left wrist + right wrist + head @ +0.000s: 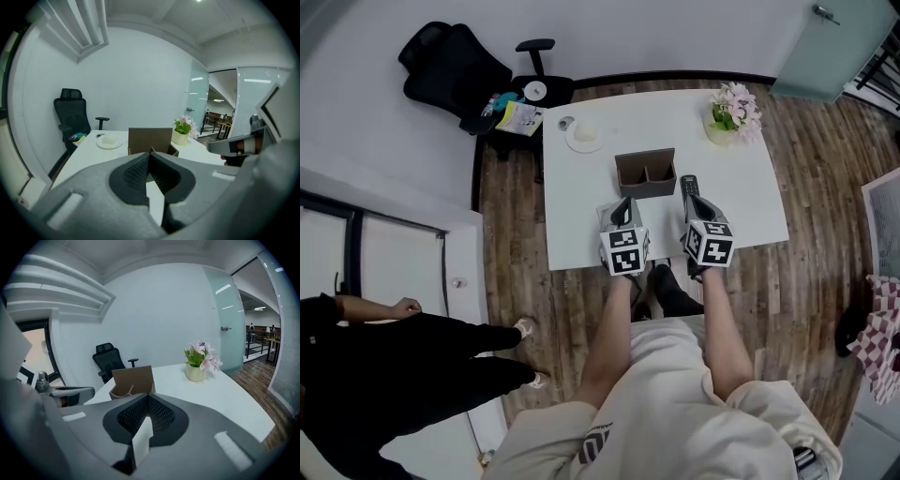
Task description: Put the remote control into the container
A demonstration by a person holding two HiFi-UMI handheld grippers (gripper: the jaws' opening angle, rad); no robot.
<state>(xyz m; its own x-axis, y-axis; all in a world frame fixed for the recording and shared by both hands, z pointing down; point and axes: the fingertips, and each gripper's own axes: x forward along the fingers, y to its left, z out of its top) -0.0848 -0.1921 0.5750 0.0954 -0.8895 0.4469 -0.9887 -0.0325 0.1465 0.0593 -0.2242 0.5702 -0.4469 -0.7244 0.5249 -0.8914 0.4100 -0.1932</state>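
A brown two-compartment container (645, 173) stands mid-table on the white table (581, 239). A black remote control (688, 184) lies just right of it, pointing away from me. My left gripper (623, 203) hovers in front of the container, shut and holding nothing. My right gripper (693, 201) is shut and empty too, its tips just short of the remote's near end. In the left gripper view the container (150, 139) stands right behind the closed tips (150, 153). The right gripper view shows the container (132, 379) ahead and left of its shut tips (148, 397); the remote is hidden there.
A potted pink flower (733, 114) stands at the table's far right corner, and a white plate (585, 137) with a small disc (565, 122) at the far left. A black office chair (478, 73) stands beyond the table. Another person (403, 352) stands at the left.
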